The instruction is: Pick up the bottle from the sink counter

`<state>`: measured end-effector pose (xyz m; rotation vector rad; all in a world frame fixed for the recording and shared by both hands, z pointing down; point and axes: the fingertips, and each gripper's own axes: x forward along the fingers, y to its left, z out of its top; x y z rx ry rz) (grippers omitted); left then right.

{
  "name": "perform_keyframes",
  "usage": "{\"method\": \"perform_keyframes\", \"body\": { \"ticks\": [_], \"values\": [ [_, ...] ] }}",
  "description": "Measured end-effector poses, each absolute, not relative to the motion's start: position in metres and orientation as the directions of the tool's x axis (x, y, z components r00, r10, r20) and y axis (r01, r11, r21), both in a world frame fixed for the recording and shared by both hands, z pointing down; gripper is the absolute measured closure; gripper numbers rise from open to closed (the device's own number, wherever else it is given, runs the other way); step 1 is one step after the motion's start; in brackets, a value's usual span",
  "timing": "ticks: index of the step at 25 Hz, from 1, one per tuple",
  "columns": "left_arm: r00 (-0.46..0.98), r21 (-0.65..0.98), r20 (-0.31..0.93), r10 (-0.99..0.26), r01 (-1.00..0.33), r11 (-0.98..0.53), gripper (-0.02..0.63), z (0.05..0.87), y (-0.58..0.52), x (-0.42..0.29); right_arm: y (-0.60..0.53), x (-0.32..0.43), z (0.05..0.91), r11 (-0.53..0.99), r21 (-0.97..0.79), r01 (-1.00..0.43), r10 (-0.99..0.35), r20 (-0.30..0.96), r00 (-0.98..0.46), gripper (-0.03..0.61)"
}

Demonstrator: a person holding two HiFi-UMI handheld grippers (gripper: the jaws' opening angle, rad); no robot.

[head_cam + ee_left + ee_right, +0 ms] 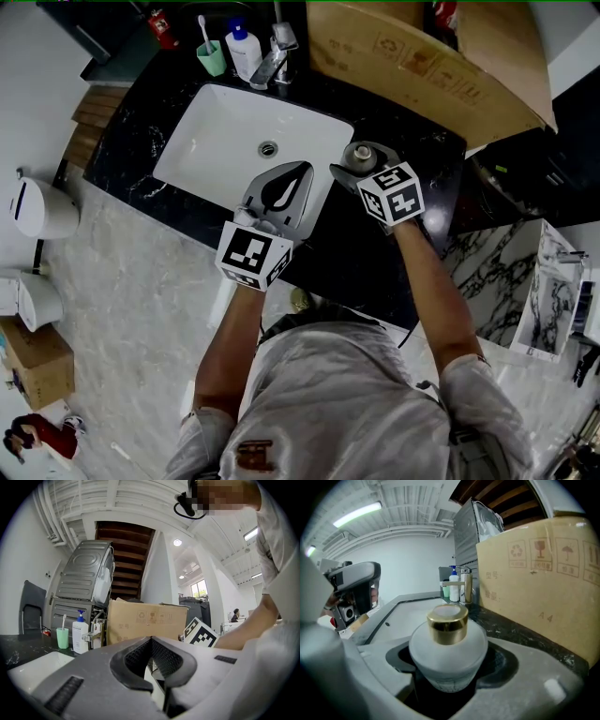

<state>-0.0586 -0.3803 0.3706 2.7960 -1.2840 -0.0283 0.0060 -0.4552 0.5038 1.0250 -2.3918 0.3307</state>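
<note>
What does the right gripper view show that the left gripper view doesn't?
Only the right gripper view: a white, gold-capped bottle standing between the jaws. Only the left gripper view: its jaws closed together, empty, plus a marker cube. Both: the cardboard box, pump dispenser, faucet and sink.

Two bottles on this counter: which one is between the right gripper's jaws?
The round white bottle with the gold cap; the blue-topped pump bottle stands back beside the tap.

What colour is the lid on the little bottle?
The lid is gold; right gripper view.
</note>
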Motion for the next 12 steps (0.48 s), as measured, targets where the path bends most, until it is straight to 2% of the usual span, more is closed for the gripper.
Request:
{"method": "perform_keyframes", "body": {
  "ticks": [12],
  "values": [
    [0.658,0.044,-0.007,-0.753,-0.752,-0.658,0.614,0.357,-0.369,-0.056,-0.434,0.01,0.446,0.69,0.002,-0.724,-0.644,0.458,-0.612,0.241]
  ]
}}
